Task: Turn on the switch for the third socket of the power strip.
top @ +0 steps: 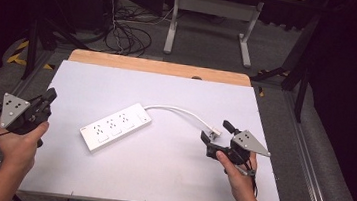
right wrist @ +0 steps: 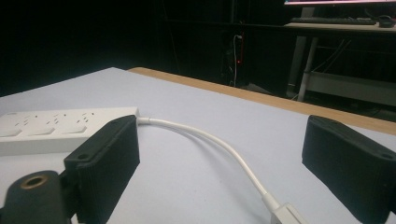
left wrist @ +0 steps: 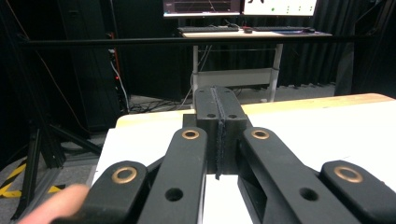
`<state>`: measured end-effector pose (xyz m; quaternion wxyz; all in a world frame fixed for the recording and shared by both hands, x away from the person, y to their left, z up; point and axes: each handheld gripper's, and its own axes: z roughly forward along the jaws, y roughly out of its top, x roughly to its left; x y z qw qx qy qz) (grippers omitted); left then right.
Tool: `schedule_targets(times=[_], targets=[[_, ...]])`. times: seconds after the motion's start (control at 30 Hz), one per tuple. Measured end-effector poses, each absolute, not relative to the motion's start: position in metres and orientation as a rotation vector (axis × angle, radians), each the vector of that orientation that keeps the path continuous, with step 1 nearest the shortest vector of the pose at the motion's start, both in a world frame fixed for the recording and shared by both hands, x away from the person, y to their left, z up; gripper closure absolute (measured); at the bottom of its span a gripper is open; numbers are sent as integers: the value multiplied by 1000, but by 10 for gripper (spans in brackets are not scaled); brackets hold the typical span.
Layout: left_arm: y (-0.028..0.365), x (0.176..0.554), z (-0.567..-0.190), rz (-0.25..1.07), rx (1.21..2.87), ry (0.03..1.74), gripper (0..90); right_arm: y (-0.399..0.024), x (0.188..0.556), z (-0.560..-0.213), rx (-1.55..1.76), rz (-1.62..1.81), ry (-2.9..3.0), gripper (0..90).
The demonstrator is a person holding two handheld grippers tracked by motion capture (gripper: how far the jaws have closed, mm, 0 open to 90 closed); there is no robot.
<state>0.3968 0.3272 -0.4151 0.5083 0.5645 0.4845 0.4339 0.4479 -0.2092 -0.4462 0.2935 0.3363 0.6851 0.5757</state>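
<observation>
Left gripper (top: 48, 96) clenched, empty, at desk's (top: 168, 180) left edge. Right gripper (top: 216, 132) released near right edge, jaws straddling strip's (top: 116, 126) plug (top: 215, 132); cord (top: 175, 110) between.

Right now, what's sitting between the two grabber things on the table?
The white power strip lies between the left gripper and the right gripper, and its white cord curves toward the right one, plug end near its jaws. The high view shows it.

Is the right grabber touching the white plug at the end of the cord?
Apart. In the right gripper view, the plug lies on the table between the right gripper's wide-open jaws, with bare table either side.
</observation>
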Motion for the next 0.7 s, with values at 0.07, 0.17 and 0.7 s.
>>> schedule_targets(times=[0.07,0.17,0.7], targets=[[328,397,-415,1048,1359,1168,898,-209,448,-446,895,1533,1825,114],[328,397,-415,1044,1363,1168,898,-209,448,-446,895,1534,1826,115],[324,397,-414,1007,1416,1142,898,-209,448,-446,896,1535,1831,117]])
